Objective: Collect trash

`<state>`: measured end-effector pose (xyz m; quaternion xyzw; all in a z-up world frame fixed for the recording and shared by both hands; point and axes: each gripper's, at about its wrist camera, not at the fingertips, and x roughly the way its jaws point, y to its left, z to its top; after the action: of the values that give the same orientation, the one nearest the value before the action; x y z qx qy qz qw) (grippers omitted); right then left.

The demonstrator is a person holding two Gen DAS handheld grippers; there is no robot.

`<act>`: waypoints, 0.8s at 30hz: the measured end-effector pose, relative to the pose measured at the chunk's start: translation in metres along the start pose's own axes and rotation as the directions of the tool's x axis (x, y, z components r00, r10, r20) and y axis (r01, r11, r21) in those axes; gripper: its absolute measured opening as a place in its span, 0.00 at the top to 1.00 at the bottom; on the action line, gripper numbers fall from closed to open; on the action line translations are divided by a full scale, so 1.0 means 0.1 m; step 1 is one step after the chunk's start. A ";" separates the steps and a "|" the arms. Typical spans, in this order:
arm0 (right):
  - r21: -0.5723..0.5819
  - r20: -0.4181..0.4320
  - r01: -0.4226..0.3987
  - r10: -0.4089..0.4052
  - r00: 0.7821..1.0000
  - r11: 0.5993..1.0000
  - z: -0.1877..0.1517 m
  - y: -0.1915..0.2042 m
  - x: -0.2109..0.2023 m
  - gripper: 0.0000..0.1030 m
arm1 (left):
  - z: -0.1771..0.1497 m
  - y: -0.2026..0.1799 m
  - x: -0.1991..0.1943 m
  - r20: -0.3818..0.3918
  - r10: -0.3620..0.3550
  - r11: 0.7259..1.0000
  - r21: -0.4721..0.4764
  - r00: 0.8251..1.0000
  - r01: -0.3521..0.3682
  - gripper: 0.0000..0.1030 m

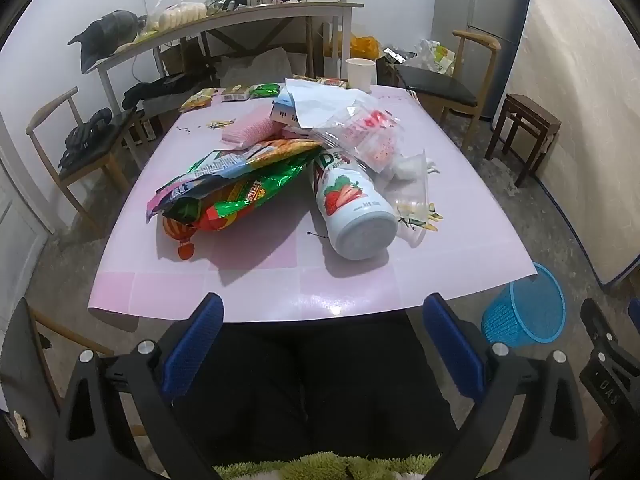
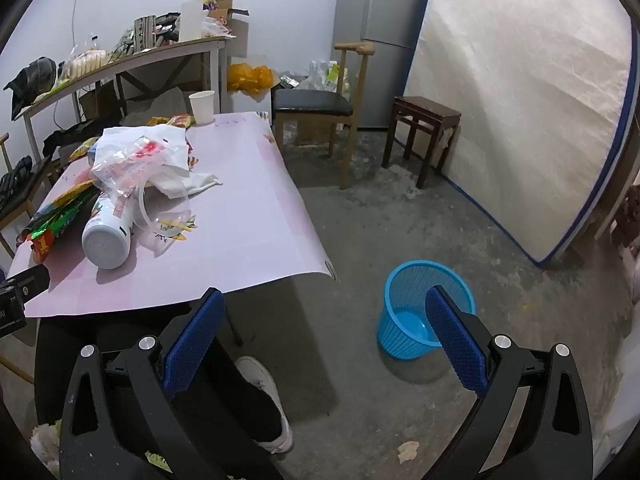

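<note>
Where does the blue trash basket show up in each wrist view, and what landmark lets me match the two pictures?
Left wrist view: the blue trash basket stands on the floor at the lower right, just past the table's near right corner.
Right wrist view: the basket is at lower centre-right, partly behind the right gripper's right finger.
Shared landmark: the white strawberry bottle lying on the pink table.

Desk (image 1: pixel 280 280) has a pink checked cover, near edge bare. Mid-desk pile: white strawberry bottle (image 1: pixel 352 216) on its side, green-red foil snack bag (image 1: pixel 240 188) touching it at left, clear plastic bags (image 1: pixel 368 132) draped on top. White paper cup (image 1: pixel 360 74) upright at upper centre, small wrappers (image 1: pixel 240 92) beside. Concrete floor (image 2: pixel 400 216): blue mesh bin (image 2: pixel 416 312) lower right, near the desk corner.
</note>
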<state>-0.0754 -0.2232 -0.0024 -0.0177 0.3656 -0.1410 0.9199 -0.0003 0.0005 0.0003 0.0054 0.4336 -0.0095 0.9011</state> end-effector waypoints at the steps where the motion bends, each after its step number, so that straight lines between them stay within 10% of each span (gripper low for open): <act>1: -0.001 -0.001 0.001 -0.001 1.000 1.000 0.00 0.00 0.00 0.07 | 0.00 0.00 0.00 -0.002 -0.003 1.000 -0.001 1.000 0.003 0.05; 24: -0.005 -0.005 -0.008 0.008 1.000 1.000 0.00 0.04 0.01 0.07 | 0.00 0.04 0.08 -0.014 0.019 1.000 -0.003 1.000 -0.019 0.05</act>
<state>-0.0738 -0.2198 -0.0033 -0.0183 0.3684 -0.1365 0.9194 0.0041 0.0039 -0.0059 0.0082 0.4397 -0.0004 0.8981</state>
